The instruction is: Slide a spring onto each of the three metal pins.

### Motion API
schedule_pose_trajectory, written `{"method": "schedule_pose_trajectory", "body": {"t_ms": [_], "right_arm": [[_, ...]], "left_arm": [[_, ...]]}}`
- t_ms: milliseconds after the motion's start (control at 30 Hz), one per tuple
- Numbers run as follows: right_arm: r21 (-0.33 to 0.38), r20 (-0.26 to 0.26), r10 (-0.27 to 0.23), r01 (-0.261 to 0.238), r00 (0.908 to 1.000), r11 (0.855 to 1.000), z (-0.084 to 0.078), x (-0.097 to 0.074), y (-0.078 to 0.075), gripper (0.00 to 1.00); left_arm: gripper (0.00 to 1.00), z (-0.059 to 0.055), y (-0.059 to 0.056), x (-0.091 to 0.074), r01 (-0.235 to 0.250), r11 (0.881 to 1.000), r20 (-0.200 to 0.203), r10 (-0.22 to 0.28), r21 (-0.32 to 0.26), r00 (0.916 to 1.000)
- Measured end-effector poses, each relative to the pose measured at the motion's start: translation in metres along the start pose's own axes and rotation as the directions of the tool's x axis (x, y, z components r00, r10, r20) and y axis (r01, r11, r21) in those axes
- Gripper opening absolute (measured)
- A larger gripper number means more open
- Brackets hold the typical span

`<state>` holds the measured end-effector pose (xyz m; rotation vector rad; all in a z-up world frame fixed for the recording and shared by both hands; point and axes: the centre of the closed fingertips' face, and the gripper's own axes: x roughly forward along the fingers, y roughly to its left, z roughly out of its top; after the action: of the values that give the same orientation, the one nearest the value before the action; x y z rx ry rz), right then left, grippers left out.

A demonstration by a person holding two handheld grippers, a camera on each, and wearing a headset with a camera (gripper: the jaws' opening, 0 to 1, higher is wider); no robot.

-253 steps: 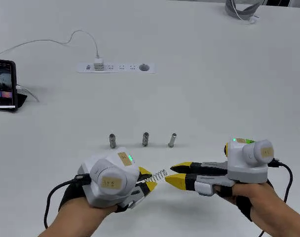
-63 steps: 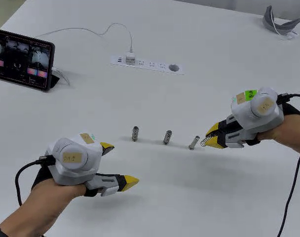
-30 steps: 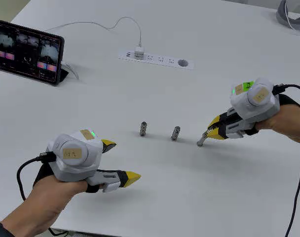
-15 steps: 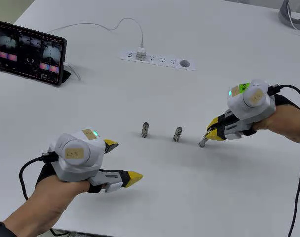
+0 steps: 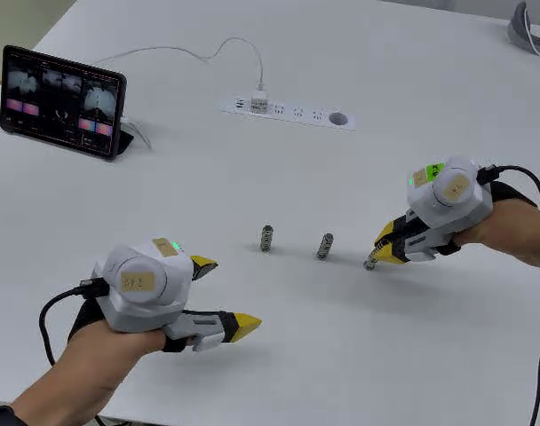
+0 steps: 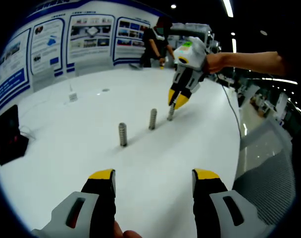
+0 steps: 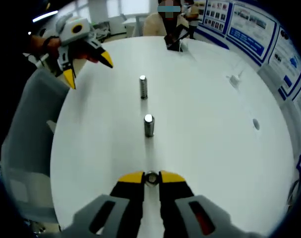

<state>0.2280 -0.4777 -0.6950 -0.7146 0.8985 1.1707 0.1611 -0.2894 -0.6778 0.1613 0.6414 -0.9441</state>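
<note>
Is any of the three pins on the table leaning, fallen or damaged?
Nothing stands out. The left pin and middle pin stand upright. The third pin sits between the right gripper's shut jaws; its tilt is unclear.

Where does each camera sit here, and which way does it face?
Head view: on the person's head, facing forward and down at three pins and both hands holding the left gripper and right gripper.
Left gripper view: on the left gripper, facing along its open jaws toward the pins, right gripper beyond.
Right gripper view: on the right gripper, facing back along the row, jaws shut on a spring at the nearest pin, left gripper beyond.
Both gripper views share the pin row, seen from opposite ends.
</note>
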Motion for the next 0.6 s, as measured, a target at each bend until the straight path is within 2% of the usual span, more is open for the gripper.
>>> {"method": "schedule_pose_trajectory", "body": {"t_ms": [600], "right_arm": [[0.011,-0.009,0.011,-0.011,0.9999,1.000,-0.007,0.015,0.001,0.13]], "left_arm": [[0.64,0.003,0.000,-0.001,-0.005,1.000,-0.004,0.005,0.002,1.0000]]}}
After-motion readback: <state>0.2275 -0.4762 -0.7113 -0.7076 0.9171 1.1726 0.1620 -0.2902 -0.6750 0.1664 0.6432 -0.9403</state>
